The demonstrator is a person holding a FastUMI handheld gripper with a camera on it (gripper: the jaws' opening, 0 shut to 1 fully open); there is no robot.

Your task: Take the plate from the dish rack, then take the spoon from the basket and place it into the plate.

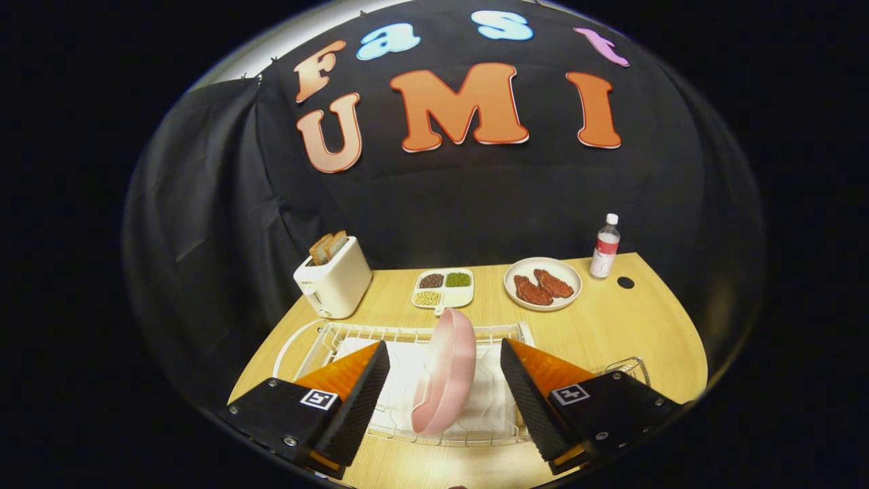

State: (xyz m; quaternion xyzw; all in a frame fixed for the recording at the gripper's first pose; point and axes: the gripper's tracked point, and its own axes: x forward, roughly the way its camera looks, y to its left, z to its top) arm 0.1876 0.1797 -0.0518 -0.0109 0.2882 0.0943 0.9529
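Observation:
A pink plate (pixel 445 372) stands on edge in the white wire dish rack (pixel 353 334), which is lined with a white cloth. My gripper (pixel 445 377) is open, its two fingers on either side of the plate with a gap on each side, not touching it. A wire basket (pixel 628 367) peeks out just behind the right finger; what it holds is hidden.
On the wooden table beyond the rack are a white toaster (pixel 333 282) with bread slices, a divided dish (pixel 444 288) of beans, a plate with meat (pixel 542 284) and a small bottle (pixel 605 247) near a cable hole.

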